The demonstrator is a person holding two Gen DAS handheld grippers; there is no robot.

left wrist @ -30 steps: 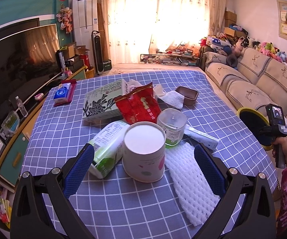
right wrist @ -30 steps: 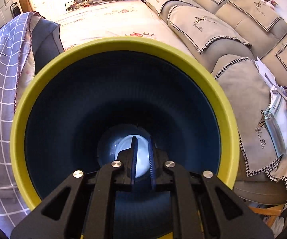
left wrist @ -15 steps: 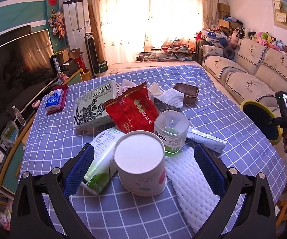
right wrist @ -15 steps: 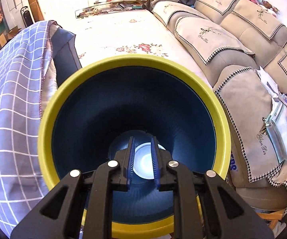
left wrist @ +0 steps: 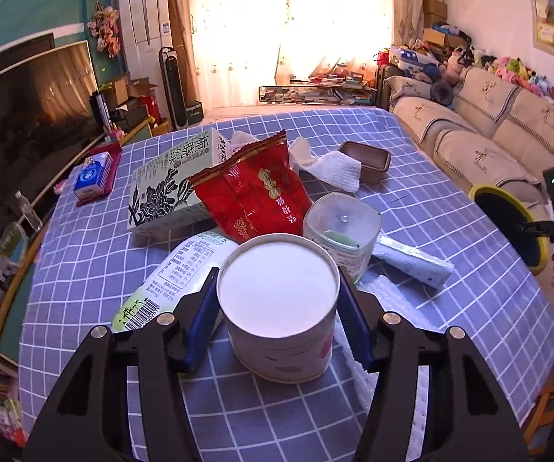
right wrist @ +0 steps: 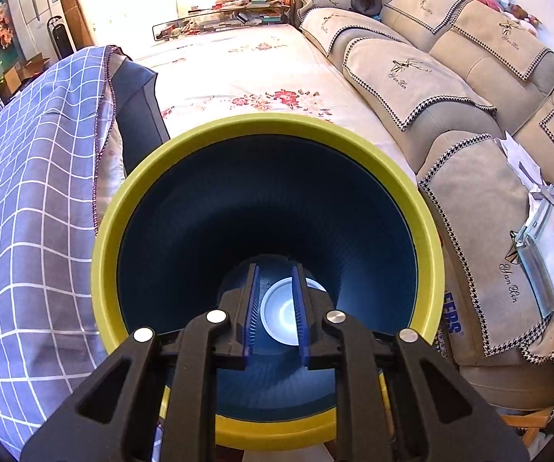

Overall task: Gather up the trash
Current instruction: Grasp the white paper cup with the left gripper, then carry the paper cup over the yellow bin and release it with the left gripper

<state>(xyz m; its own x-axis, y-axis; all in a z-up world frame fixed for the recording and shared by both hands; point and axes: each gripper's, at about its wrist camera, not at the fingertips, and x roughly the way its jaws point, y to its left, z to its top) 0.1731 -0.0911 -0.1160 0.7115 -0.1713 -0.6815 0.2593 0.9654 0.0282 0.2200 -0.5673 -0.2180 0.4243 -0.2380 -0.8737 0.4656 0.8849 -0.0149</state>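
Note:
In the left wrist view my left gripper (left wrist: 277, 300) is shut on an upside-down white paper cup (left wrist: 279, 308) standing on the checked tablecloth (left wrist: 84, 269). Around it lie a red snack bag (left wrist: 254, 196), a clear plastic cup (left wrist: 340, 229), a green-white packet (left wrist: 173, 281), a tea box (left wrist: 169, 181), white foam net (left wrist: 357, 346), a wrapper (left wrist: 411, 261) and a tissue (left wrist: 331, 169). In the right wrist view my right gripper (right wrist: 276, 308) hangs above the yellow-rimmed blue bin (right wrist: 269, 131), jaws slightly apart and empty; a white lid (right wrist: 281, 315) lies at its bottom.
A brown tray (left wrist: 365, 158) and a blue tissue pack (left wrist: 92, 173) sit farther back on the table. The bin (left wrist: 508, 227) stands off the table's right edge by the sofa (right wrist: 450, 77). A TV (left wrist: 27, 115) lines the left side.
My left gripper moved forward and closed onto the paper cup. My right gripper rose out of the bin and its jaws opened a little, leaving the white lid at the bottom.

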